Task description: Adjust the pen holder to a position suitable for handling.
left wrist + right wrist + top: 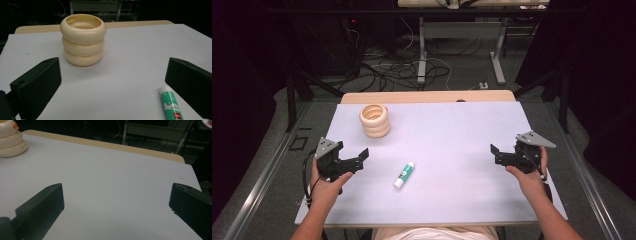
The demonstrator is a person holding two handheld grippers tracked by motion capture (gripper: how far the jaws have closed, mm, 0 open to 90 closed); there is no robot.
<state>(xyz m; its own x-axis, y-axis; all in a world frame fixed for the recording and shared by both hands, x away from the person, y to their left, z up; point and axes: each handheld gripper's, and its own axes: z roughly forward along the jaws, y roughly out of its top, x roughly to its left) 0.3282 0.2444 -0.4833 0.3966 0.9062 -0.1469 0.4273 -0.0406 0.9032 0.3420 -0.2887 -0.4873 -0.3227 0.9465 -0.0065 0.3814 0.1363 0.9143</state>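
Note:
A cream holder [375,120] made of three stacked rings stands upright at the back left of the pale mat [462,125]. A white glue stick [404,175] with a green label lies on the mat near the middle front. My left gripper [352,156] is held just left of the glue stick, open, with nothing between its jaws. In the left gripper view the holder [83,40] is ahead and the glue stick [171,105] lies by the right jaw. My right gripper [495,155] hovers open and empty at the right side. The right gripper view shows the holder [10,141] far off at the left.
A strip of wooden tabletop [427,96] shows beyond the mat's far edge. Behind it, cables [387,67] and metal table legs [422,52] are on the floor. Dark frame posts [291,97] stand at both sides of the table.

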